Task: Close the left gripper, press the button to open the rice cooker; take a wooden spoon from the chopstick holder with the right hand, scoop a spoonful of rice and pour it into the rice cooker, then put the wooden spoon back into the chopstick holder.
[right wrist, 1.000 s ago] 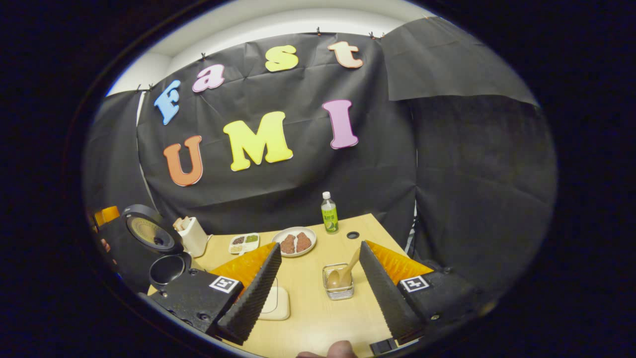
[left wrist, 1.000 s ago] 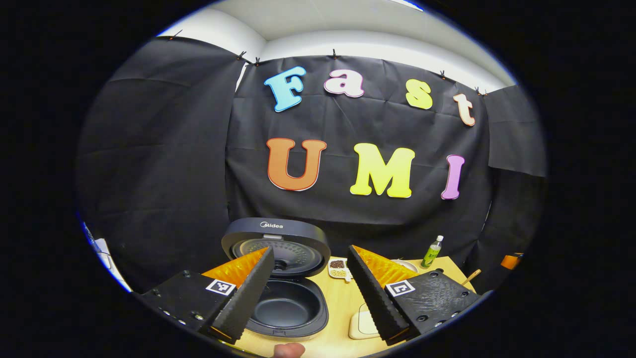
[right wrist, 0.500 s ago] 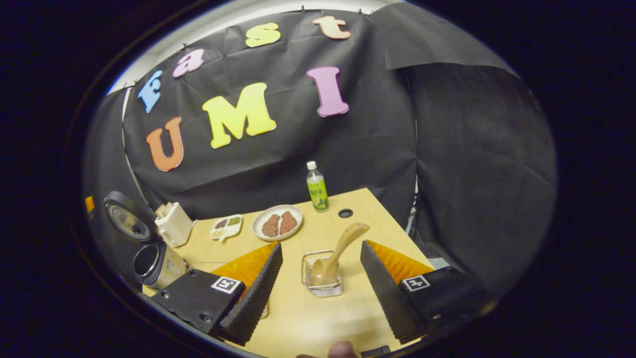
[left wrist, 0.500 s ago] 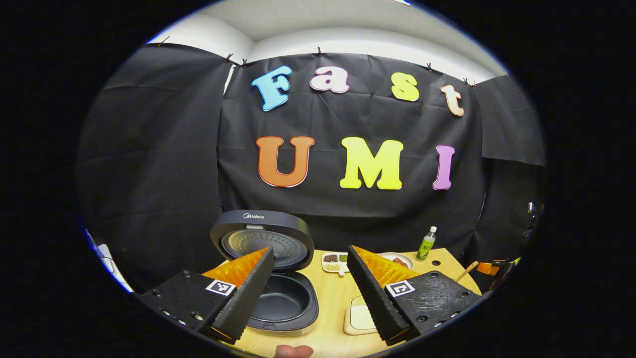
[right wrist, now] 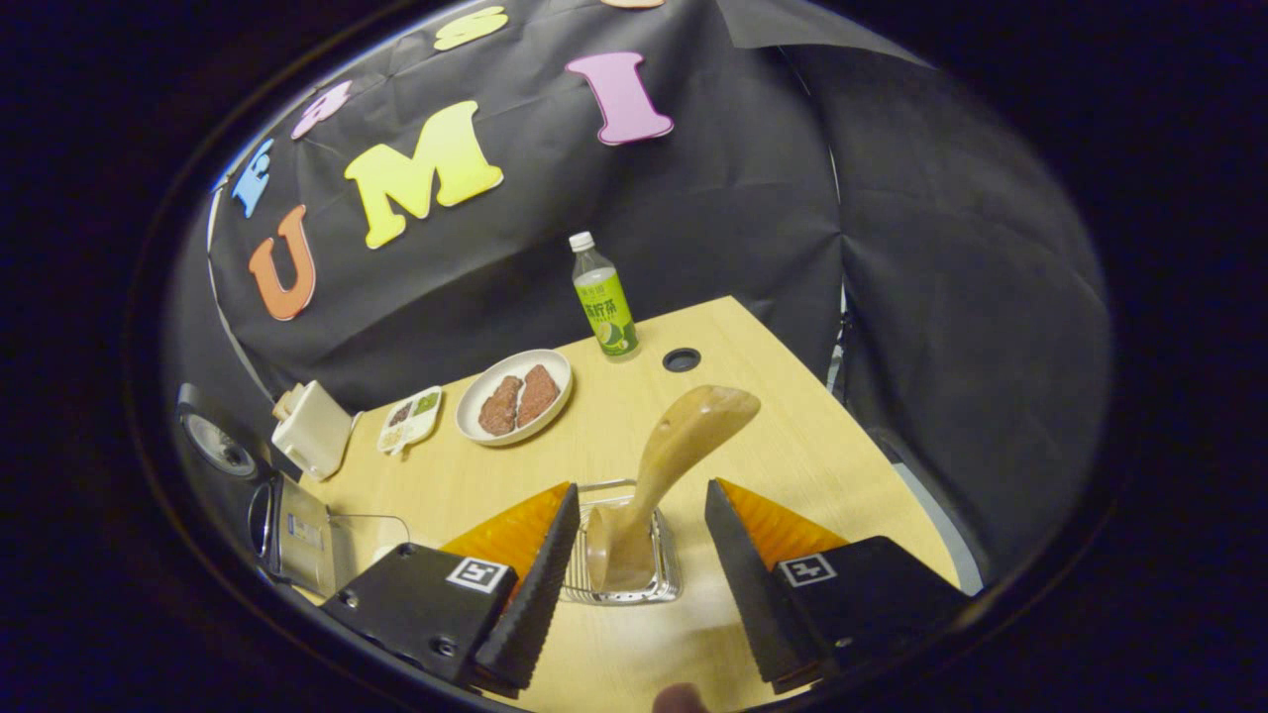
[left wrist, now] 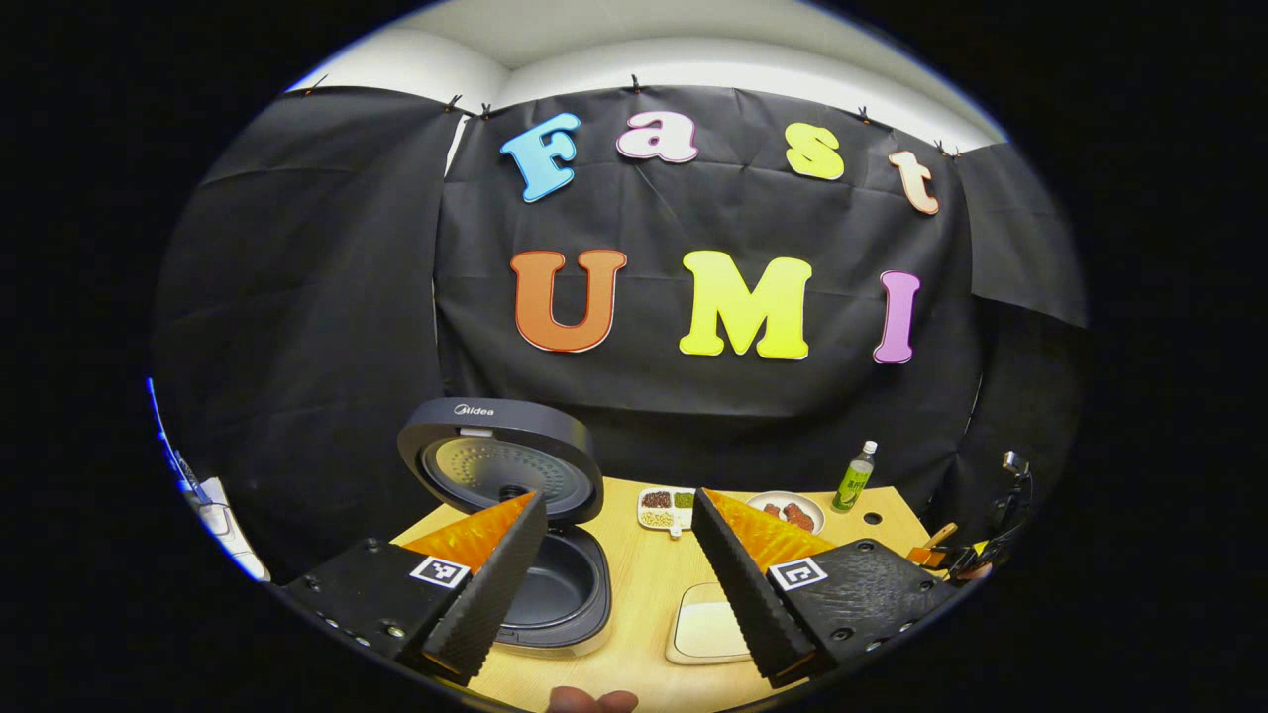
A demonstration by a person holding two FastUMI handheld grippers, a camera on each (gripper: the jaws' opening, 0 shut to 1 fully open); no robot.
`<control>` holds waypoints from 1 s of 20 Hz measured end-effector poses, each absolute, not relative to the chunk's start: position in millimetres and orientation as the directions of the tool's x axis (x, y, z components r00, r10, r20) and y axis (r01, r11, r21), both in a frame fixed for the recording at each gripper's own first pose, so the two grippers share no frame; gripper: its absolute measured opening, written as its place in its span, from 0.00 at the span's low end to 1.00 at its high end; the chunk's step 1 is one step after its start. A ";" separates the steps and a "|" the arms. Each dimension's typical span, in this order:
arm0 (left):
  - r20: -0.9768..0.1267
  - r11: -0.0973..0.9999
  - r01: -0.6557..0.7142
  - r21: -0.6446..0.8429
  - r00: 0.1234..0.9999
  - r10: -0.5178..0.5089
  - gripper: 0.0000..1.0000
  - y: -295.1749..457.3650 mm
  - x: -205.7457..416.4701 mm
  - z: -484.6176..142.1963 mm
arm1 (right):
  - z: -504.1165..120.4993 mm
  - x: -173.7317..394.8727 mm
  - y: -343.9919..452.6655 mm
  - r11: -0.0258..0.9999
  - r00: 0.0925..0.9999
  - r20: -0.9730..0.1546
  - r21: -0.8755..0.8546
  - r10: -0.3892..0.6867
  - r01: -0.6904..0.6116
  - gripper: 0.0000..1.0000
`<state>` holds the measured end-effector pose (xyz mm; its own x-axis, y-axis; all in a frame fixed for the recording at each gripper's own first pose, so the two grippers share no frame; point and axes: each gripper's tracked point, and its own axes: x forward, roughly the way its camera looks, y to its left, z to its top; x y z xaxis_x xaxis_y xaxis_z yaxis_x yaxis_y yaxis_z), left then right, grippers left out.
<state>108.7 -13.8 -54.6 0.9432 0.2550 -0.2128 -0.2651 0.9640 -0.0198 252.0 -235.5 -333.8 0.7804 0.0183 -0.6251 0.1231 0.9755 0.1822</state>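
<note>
Table (right wrist: 792, 446): spread right tool (right wrist: 634, 594) flanks wooden spoon (right wrist: 674, 456); left tool (left wrist: 614, 584) spread.

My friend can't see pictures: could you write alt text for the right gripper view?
An open right gripper hangs above a wire chopstick holder holding a wooden spoon, handle leaning up. Farther back on the wooden table stand a green bottle and a plate of food.

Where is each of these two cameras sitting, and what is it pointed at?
Left gripper view: rides the left tongs, facing the open rice cooker; a fingertip shows.
Right gripper view: rides the right tongs, looking down at the wooden spoon in its wire holder.
Shared: table, green bottle, meat plate.
</note>
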 end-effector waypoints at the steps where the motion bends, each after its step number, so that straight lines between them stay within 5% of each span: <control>1: -0.221 0.962 -0.271 -0.020 0.940 0.260 0.95 -11.8 109.3 -57.8 | -338.3 257.8 -232.6 0.975 0.776 -0.630 0.185 0.019 0.126 0.72; 4: -0.229 0.959 -0.284 -0.021 0.935 0.272 0.95 -5.9 102.9 -57.7 | -347.2 264.7 -229.1 0.972 0.762 -0.647 0.190 0.017 0.139 0.59; 5: -0.229 0.958 -0.287 -0.018 0.934 0.275 0.95 -2.9 101.5 -57.9 | -347.4 264.6 -229.1 0.973 0.762 -0.647 0.186 0.014 0.140 0.42; 6: -0.235 0.957 -0.291 -0.017 0.931 0.279 0.95 -0.5 99.9 -59.8 | -346.9 264.3 -230.1 0.974 0.761 -0.649 0.177 0.009 0.140 0.45; 11: -0.257 0.950 -0.308 -0.042 0.923 0.288 0.95 4.4 92.5 -66.4 | -341.3 257.3 -221.4 0.971 0.758 -0.653 0.191 0.018 0.142 0.16; 20: -0.262 0.973 -0.217 -0.077 0.946 0.190 0.95 -19.3 81.8 -73.9 | -294.6 257.4 -211.0 0.984 0.800 -0.599 0.120 -0.036 0.135 0.10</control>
<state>81.8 -19.3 -73.9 0.9461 0.1900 -0.2624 -0.2167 0.9732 -0.0766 257.4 -211.0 -294.6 0.8000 -0.0363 -0.5989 0.1346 0.9836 0.1202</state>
